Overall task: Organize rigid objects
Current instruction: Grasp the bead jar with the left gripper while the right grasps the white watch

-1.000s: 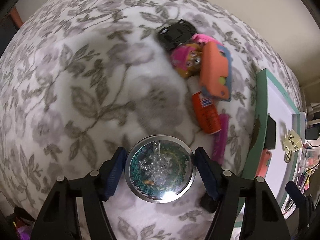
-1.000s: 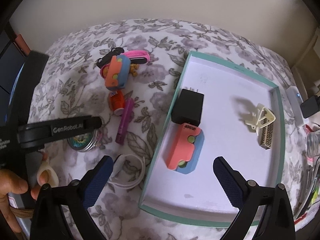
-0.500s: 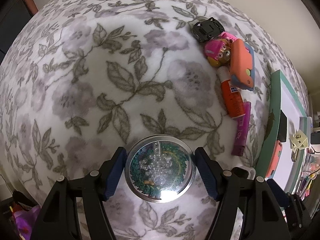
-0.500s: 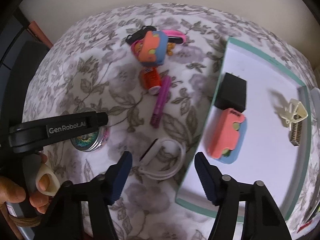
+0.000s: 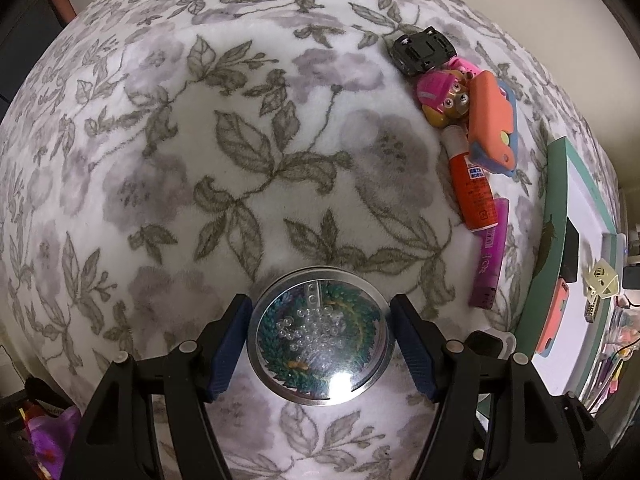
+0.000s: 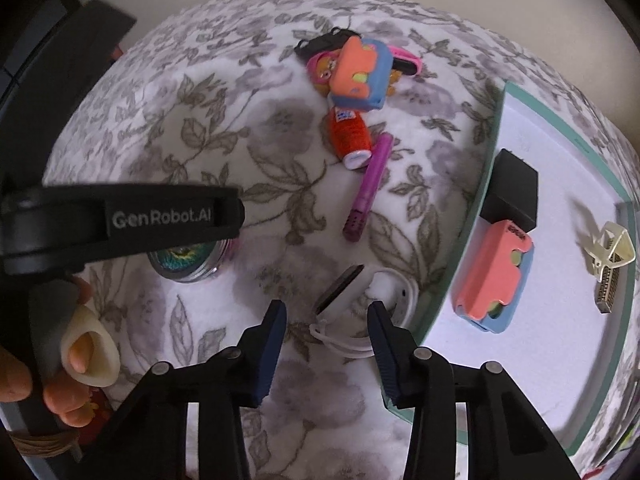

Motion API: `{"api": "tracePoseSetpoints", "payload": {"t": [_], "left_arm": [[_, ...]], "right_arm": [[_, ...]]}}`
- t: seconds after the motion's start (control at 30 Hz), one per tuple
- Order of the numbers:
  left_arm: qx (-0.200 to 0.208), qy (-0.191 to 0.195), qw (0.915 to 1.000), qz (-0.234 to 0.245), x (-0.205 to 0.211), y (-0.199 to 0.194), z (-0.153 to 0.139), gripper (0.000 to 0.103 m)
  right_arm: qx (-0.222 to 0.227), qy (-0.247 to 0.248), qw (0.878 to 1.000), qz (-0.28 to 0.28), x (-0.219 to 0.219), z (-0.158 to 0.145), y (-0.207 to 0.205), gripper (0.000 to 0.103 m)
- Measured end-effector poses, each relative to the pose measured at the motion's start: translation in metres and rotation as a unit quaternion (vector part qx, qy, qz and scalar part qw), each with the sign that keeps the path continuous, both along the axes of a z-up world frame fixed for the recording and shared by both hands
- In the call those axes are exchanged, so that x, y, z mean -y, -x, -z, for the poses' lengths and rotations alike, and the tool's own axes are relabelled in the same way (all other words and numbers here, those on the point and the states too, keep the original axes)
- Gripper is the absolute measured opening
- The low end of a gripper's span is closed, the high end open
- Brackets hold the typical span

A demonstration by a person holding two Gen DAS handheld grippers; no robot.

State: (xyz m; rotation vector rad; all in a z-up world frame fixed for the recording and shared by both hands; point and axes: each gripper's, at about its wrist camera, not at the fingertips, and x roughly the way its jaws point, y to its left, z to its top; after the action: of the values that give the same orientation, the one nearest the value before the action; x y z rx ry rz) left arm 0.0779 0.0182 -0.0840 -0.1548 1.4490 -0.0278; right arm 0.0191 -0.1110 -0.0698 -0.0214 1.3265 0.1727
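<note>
the left hand-held gripper (image 5: 320, 350) pinches a round tin (image 5: 319, 335) of beads, sitting on the flowery blanket (image 5: 200, 160). the right hand-held gripper (image 6: 327, 342) is squeezing in around a white watch (image 6: 360, 300), not touching yet, just beside the green tray (image 6: 486, 200).

Counts across both views: two coral-and-blue cases, one in the pile (image 6: 362, 74), one in the tray (image 6: 494, 276). One teal-rimmed tray (image 6: 486, 160). One round tin (image 5: 318, 334). One black toy car (image 5: 424, 50). One pink pup figure (image 5: 442, 98). One orange glue tube (image 5: 474, 188). One purple stick (image 6: 370, 186). One white watch (image 6: 360, 300). One black charger (image 6: 510, 190). One cream clip (image 6: 610, 250).
</note>
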Motion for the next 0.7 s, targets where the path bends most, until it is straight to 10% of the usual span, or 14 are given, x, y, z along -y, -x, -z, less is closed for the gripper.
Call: {"api": "tracePoseSetpoints", "payload": {"t": [0.7], "left_arm": [[-0.013,-0.028,0.9993,0.023,0.018,0.001,0.028,0.073]], "right_arm": [[-0.002,0.007,1.0,0.014,0.009,0.022,0.003,0.031]]}}
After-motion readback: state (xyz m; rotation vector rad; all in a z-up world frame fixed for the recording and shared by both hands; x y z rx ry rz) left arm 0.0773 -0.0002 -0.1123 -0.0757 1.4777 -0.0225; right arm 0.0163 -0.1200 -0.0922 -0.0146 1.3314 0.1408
